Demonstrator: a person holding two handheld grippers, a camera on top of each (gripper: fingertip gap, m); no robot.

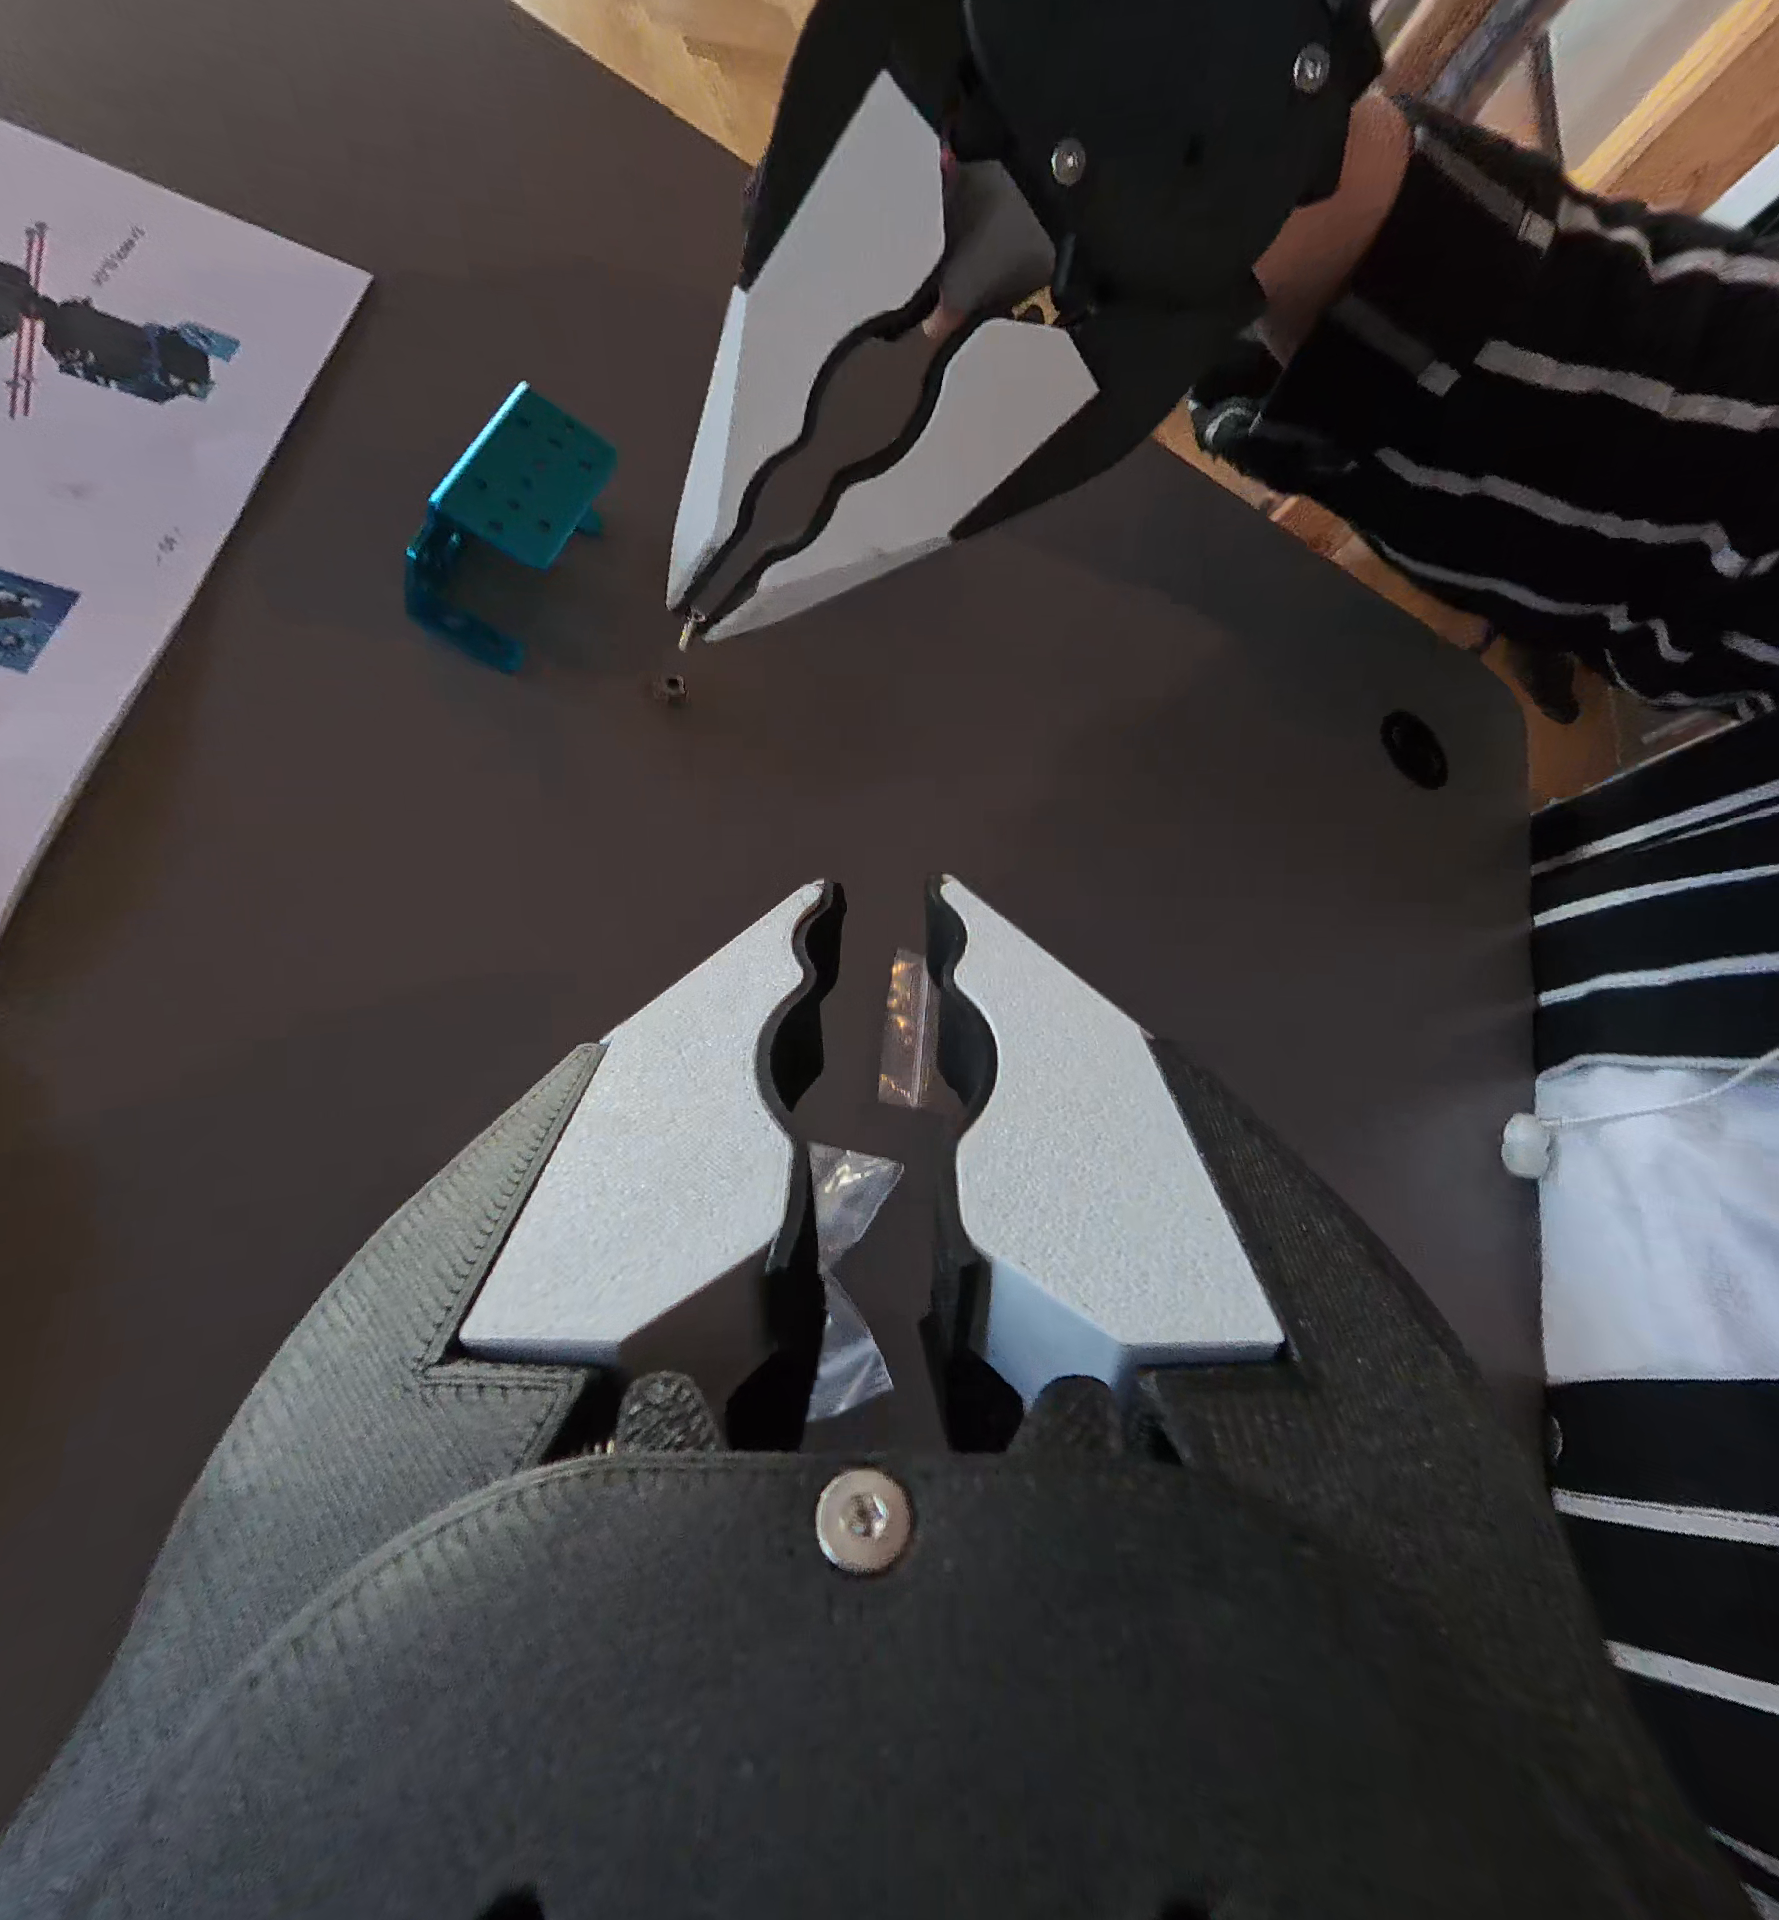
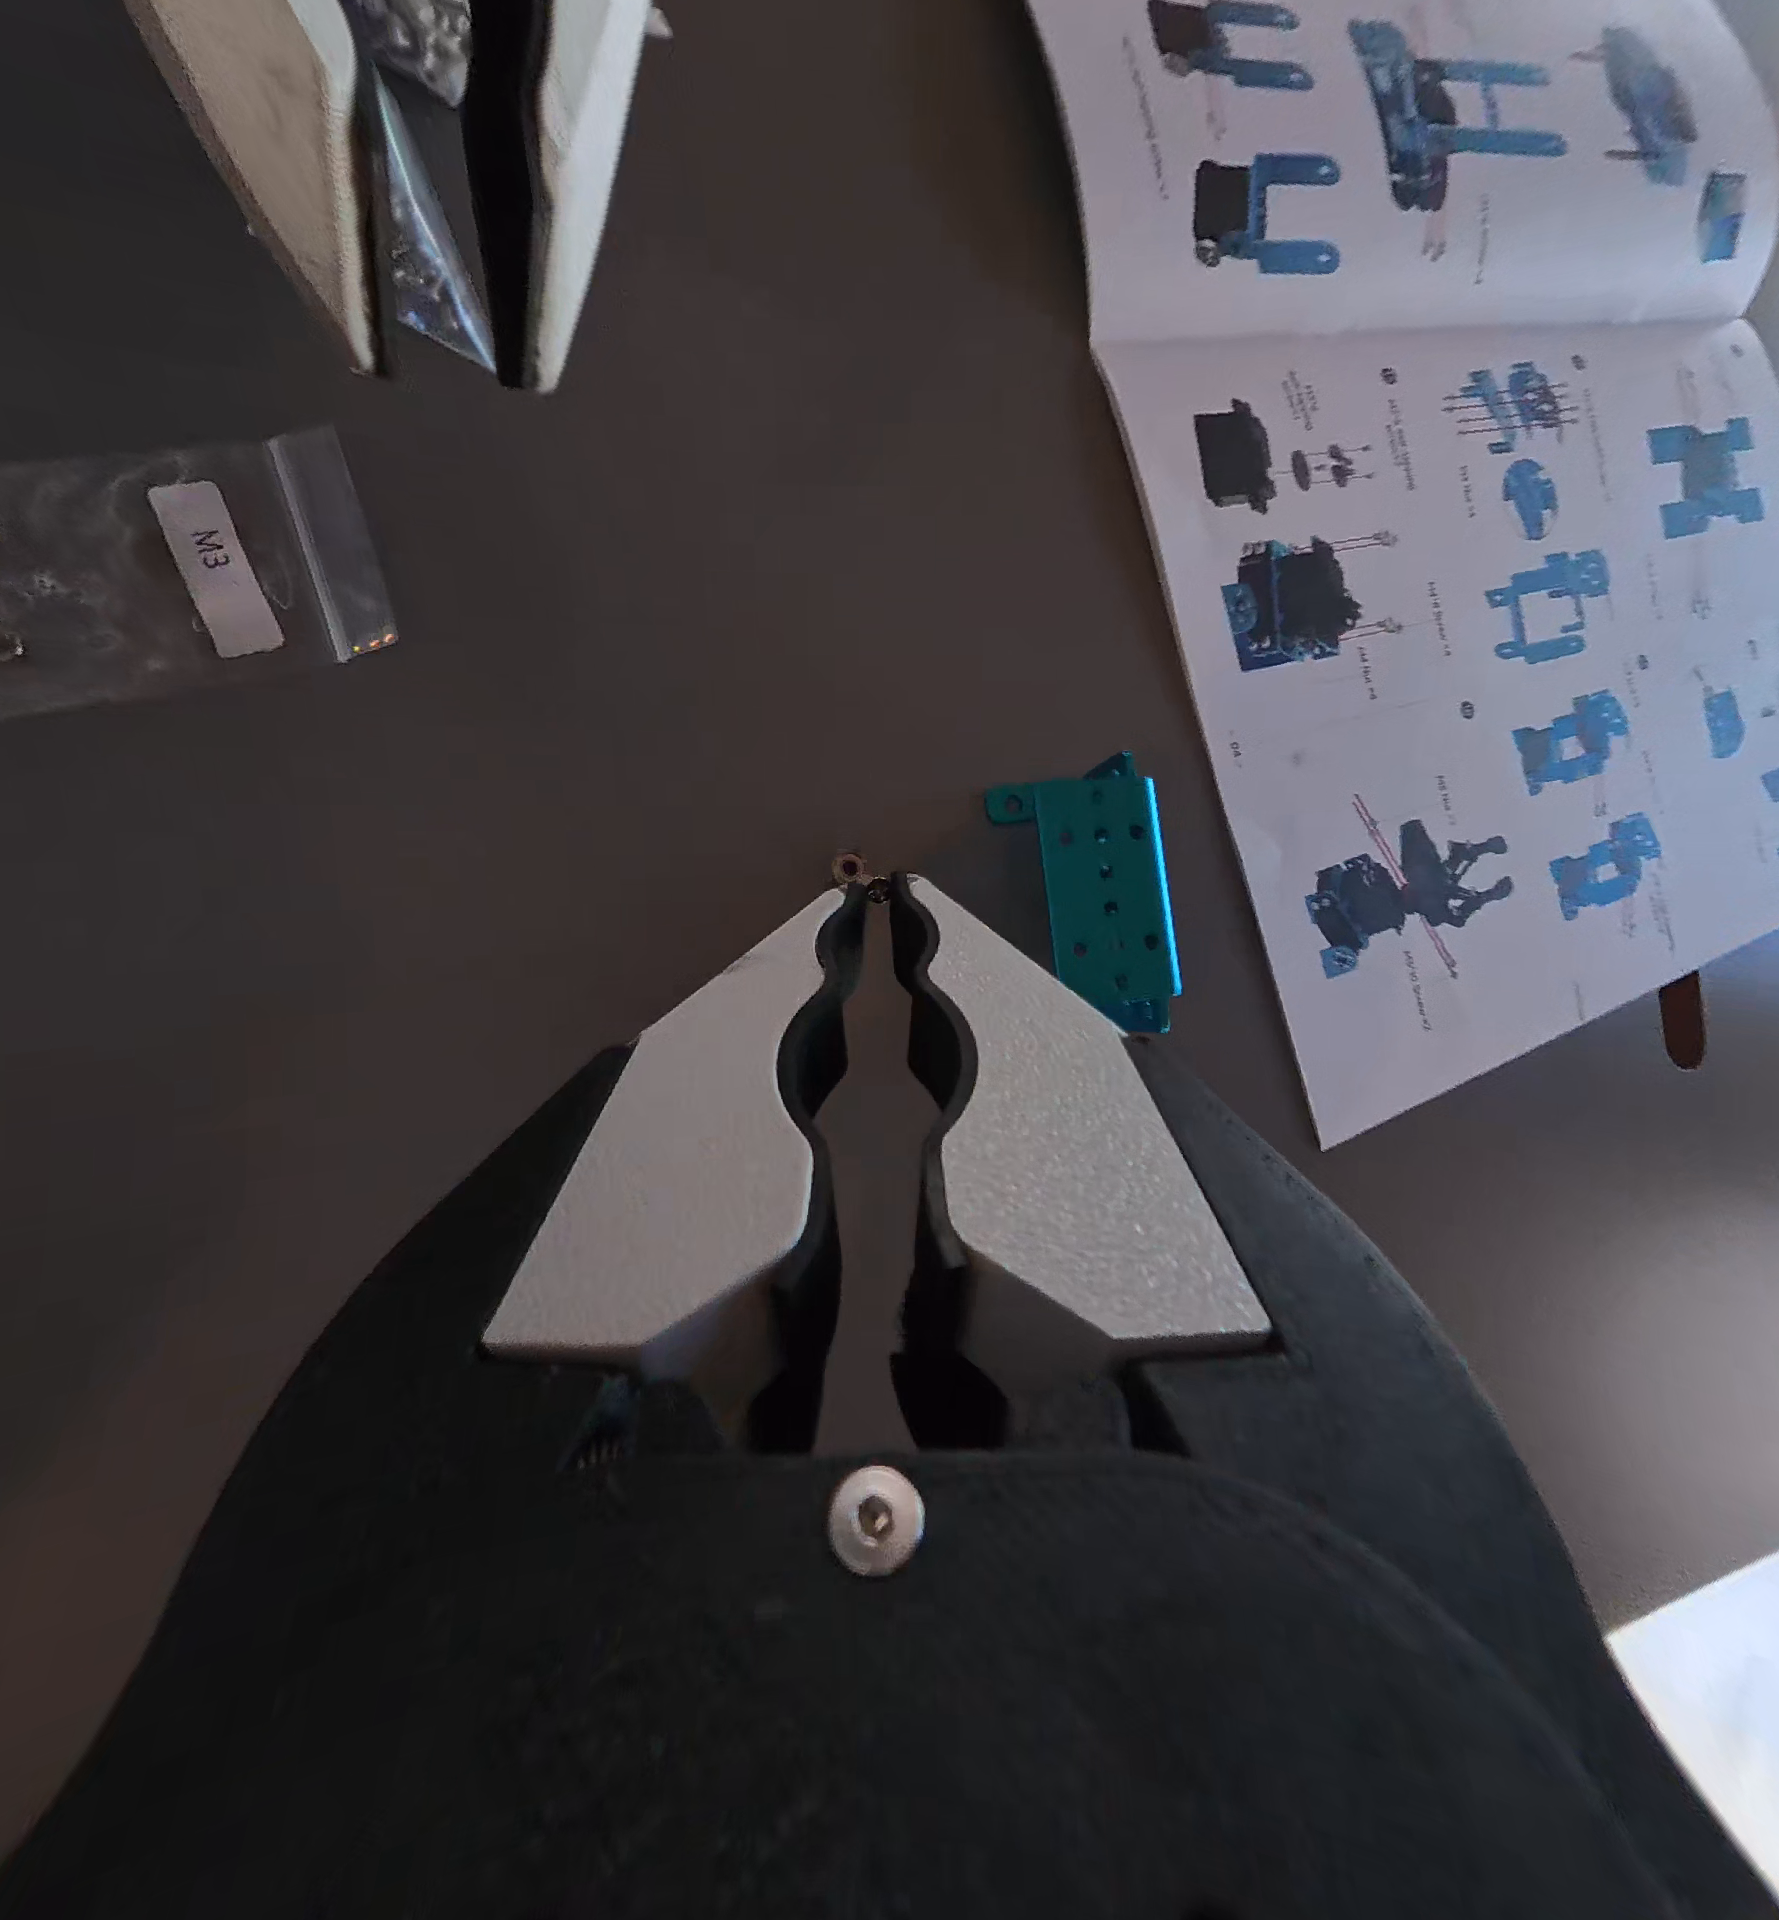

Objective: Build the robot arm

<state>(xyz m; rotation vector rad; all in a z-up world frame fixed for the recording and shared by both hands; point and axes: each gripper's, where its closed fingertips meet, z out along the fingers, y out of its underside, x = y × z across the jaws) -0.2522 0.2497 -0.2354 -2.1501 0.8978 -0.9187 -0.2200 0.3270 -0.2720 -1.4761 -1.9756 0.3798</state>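
Observation:
My right gripper [image 2: 877, 883] is shut on a tiny screw [image 2: 879, 887], held tip-down just above the dark table. A small metal nut [image 2: 847, 865] lies on the table right beside it. In the left wrist view the right gripper [image 1: 698, 613] holds the screw [image 1: 687, 630] just above the nut [image 1: 668, 688]. A blue perforated metal bracket [image 2: 1108, 894] stands just right of the tips, and it also shows in the left wrist view [image 1: 511, 520]. My left gripper [image 1: 885, 888] holds a clear plastic bag [image 1: 849, 1236] of small hardware between its narrowly parted fingers. It also shows in the right wrist view [image 2: 449, 374].
An open instruction booklet [image 2: 1487, 623] lies at the right, also in the left wrist view [image 1: 85, 468]. A clear zip bag [image 2: 137, 571] of nuts with a white label lies at the left. A person's striped sleeve [image 1: 1591, 416] is beyond the table's rounded corner [image 1: 1487, 686]. My right fingertips sit around 10 cm from my left ones. It is some 4 cm from my right tips to the blue perforated metal bracket [image 2: 1108, 894]. It is also in sight in the left wrist view [image 1: 525, 469].

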